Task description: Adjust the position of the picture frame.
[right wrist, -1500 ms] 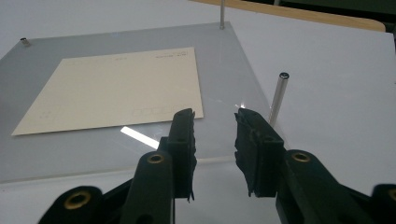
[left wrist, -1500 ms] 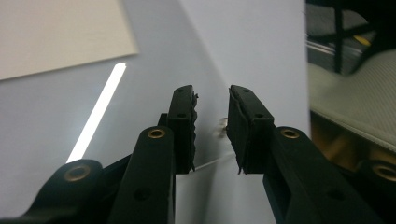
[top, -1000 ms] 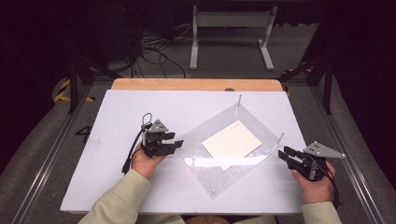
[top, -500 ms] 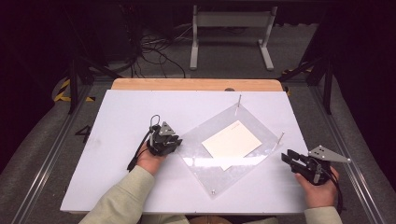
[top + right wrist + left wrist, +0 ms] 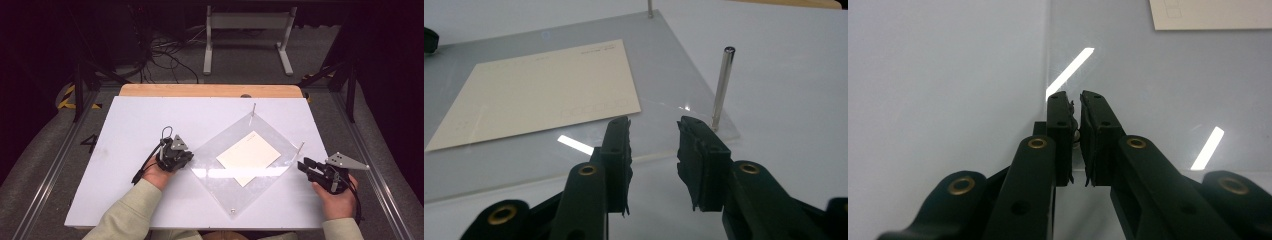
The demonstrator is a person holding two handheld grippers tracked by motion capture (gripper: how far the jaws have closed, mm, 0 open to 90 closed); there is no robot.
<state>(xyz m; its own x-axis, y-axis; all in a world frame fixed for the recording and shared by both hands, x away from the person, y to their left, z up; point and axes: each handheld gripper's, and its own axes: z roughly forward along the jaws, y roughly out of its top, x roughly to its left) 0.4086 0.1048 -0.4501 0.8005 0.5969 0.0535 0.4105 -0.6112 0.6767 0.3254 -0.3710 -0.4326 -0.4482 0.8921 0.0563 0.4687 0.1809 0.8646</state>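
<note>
A clear acrylic plate (image 5: 235,185) lies turned like a diamond on the white table (image 5: 130,125), with a cream card (image 5: 248,156) on it. Thin metal pins stand at its far corner (image 5: 254,108) and right corner (image 5: 300,146). My left gripper (image 5: 187,156) is at the plate's left corner. Its jaws have just been closing and now stand shut, with a small metal pin (image 5: 1076,134) pinched between the pads (image 5: 1060,125). My right gripper (image 5: 653,150) rests by the right corner, open and holding nothing, with the right pin (image 5: 722,85) just beyond it.
A wooden strip (image 5: 210,90) runs along the table's far edge. Beyond it are a white stand (image 5: 247,35) and cables (image 5: 165,55) on the floor. Metal rails (image 5: 50,170) flank the table. Bare white tabletop lies left of the plate.
The left gripper's jaws went from open to shut at the plate's left corner. The right gripper sank slightly toward the table's near edge.
</note>
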